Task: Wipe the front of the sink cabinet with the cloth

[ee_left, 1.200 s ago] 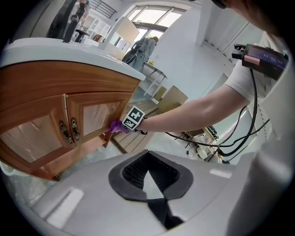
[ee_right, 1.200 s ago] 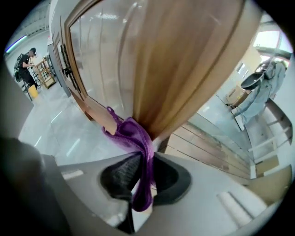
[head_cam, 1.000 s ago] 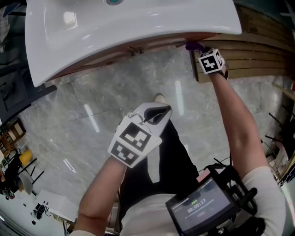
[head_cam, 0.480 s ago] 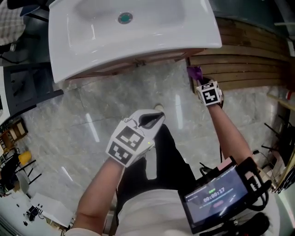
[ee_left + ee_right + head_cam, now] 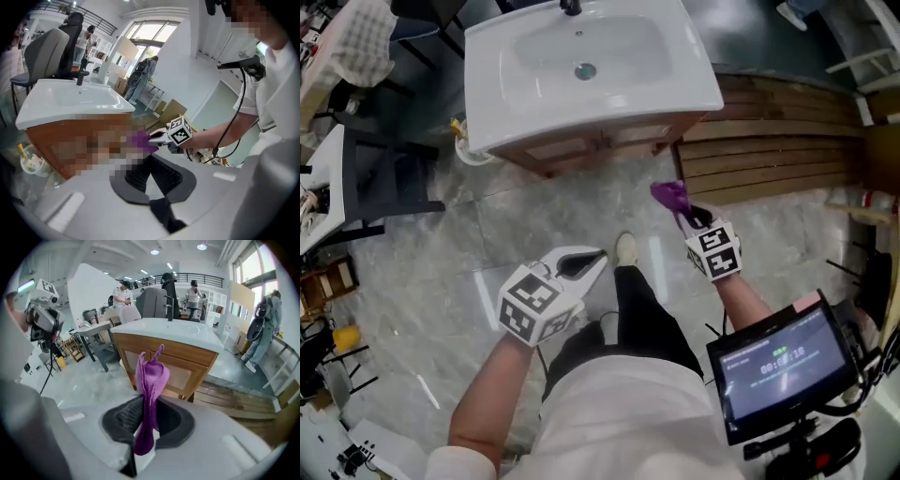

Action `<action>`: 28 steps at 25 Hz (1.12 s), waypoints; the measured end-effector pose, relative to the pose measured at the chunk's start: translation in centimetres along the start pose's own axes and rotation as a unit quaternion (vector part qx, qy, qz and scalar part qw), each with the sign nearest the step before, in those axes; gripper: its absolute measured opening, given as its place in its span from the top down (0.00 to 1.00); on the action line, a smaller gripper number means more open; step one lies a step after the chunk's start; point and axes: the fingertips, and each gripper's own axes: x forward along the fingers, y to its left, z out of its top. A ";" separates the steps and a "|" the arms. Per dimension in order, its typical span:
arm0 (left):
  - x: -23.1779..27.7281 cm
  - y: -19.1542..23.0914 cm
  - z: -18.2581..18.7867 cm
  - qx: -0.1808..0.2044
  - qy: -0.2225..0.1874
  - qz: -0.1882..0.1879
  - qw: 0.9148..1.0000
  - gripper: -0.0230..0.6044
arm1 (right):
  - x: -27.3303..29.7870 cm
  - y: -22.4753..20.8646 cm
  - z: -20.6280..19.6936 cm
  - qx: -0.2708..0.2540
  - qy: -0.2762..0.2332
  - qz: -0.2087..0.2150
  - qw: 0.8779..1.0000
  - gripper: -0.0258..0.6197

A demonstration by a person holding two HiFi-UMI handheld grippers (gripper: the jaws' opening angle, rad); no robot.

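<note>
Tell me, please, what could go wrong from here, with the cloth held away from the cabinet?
1. The right gripper pinches the purple cloth as a narrow bunch. A wipe may therefore meet the cabinet front with little cloth, or even with bare fingers.
2. The bunch looks thin between the fingers, so rubbing might pull it out.
3. Wooden slats lie beside the cabinet and might catch a foot.

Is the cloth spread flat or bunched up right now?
Bunched: the purple cloth stands crumpled in a narrow wad, pinched in the right claw.
</note>
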 end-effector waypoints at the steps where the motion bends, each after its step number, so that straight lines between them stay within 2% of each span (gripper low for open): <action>1: -2.0 -0.7 -0.5 0.001 -0.004 0.000 1.000 0.95 | -1.6 1.8 1.0 0.001 -0.008 0.002 1.000 0.88; 6: -10.9 -4.4 -4.7 0.016 -0.026 0.017 0.999 0.95 | -8.0 11.8 4.4 -0.012 -0.049 0.008 0.999 0.87; 12: -19.5 -7.5 -10.7 0.017 -0.049 0.035 0.998 0.95 | -12.8 23.3 6.1 -0.036 -0.086 0.023 0.995 0.87; 16: -23.6 -9.5 -14.8 0.017 -0.049 0.034 0.998 0.95 | -16.2 29.6 5.7 -0.037 -0.098 0.027 0.994 0.87; 22: -26.8 -13.5 -18.6 0.035 -0.035 0.032 0.998 0.95 | -22.3 35.4 3.3 -0.043 -0.116 0.021 0.992 0.87; 28: -27.2 -17.3 -18.7 0.020 -0.055 0.056 0.997 0.95 | -26.3 36.3 2.8 -0.058 -0.140 0.041 0.988 0.87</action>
